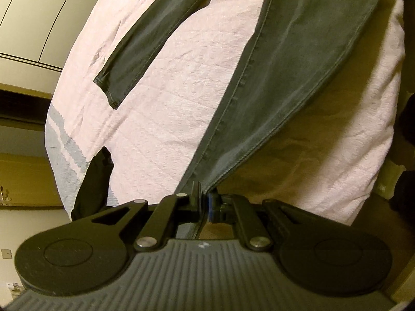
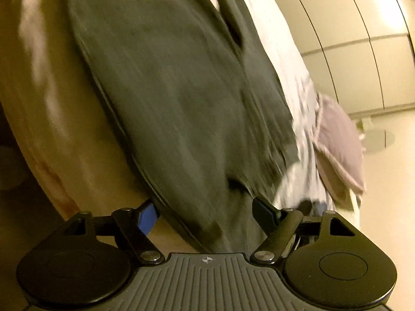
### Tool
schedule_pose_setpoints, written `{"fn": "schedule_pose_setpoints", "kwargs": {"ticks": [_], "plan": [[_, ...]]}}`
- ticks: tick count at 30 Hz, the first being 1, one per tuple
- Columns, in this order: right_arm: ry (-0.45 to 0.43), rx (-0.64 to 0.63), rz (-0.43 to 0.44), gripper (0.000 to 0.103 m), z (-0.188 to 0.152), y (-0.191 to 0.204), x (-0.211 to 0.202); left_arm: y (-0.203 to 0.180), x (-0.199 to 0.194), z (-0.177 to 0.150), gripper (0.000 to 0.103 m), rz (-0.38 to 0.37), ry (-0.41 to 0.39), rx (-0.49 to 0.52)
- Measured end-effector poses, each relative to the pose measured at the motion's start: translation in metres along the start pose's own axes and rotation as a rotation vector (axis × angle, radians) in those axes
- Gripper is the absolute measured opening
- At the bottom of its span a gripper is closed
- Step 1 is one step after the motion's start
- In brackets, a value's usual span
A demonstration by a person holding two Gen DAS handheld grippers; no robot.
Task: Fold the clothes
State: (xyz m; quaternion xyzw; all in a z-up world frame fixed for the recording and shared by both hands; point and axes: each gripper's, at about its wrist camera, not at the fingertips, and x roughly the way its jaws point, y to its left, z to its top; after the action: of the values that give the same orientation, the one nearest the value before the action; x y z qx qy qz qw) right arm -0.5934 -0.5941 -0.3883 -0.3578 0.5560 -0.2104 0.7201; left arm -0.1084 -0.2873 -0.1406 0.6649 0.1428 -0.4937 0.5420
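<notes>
Dark grey-green trousers (image 1: 298,64) lie spread on a pink quilted bedspread (image 1: 168,103). One leg (image 1: 145,41) stretches away to the upper left, its hem toward me. My left gripper (image 1: 203,202) is shut on the near edge of the trousers, and the cloth runs taut from its fingertips up to the right. In the blurred right wrist view the trousers (image 2: 181,103) fill the middle. My right gripper (image 2: 206,215) stands open, its blue-padded finger (image 2: 147,217) and black finger (image 2: 264,212) on either side of the cloth's lower edge.
A black object (image 1: 93,181) sits at the bed's near left edge. A grey-lilac pillow (image 2: 339,145) lies on the bed at the right. Panelled walls (image 1: 39,13) stand beyond the bed, and the bedspread's right side (image 1: 324,155) is in shadow.
</notes>
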Motion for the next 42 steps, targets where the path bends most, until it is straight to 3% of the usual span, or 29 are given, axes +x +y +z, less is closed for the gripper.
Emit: {"fn": "schedule_pose_setpoints", "kwargs": {"ticks": [3,6,7,9,10,11,19,27,35,42], "plan": [[0.01,-0.023,0.021,0.073,-0.012,-0.011,0.011,0.004,0.002,0.007,0.005,0.006,0.018,0.0],[0.021,-0.047,0.06,0.058,-0.022,-0.015,0.021,0.009,0.003,0.013,0.005,0.01,0.043,-0.007],[0.027,-0.047,0.076,0.043,-0.025,-0.019,0.024,0.011,0.003,0.015,0.005,0.012,0.052,-0.011],[0.042,-0.023,0.116,0.025,-0.031,-0.031,0.031,0.02,-0.004,0.019,0.005,0.033,0.061,-0.03],[0.042,-0.008,0.136,0.012,-0.033,-0.038,0.032,0.025,-0.007,0.021,0.005,0.043,0.066,-0.039],[0.035,0.011,0.156,0.009,-0.033,-0.046,0.029,0.03,-0.011,0.023,0.005,0.053,0.07,-0.049],[-0.056,0.098,0.225,0.007,-0.026,-0.14,-0.024,0.078,-0.048,0.037,0.005,0.132,0.086,-0.12],[-0.118,0.065,0.277,0.007,0.005,-0.236,-0.039,0.152,-0.07,0.07,0.005,0.125,0.052,-0.112],[-0.063,0.013,0.342,0.007,0.049,-0.298,0.013,0.236,-0.019,0.126,0.005,0.011,0.024,-0.026],[0.029,0.07,0.435,0.007,0.083,-0.332,0.077,0.289,0.067,0.18,0.005,-0.11,0.053,0.056]]}}
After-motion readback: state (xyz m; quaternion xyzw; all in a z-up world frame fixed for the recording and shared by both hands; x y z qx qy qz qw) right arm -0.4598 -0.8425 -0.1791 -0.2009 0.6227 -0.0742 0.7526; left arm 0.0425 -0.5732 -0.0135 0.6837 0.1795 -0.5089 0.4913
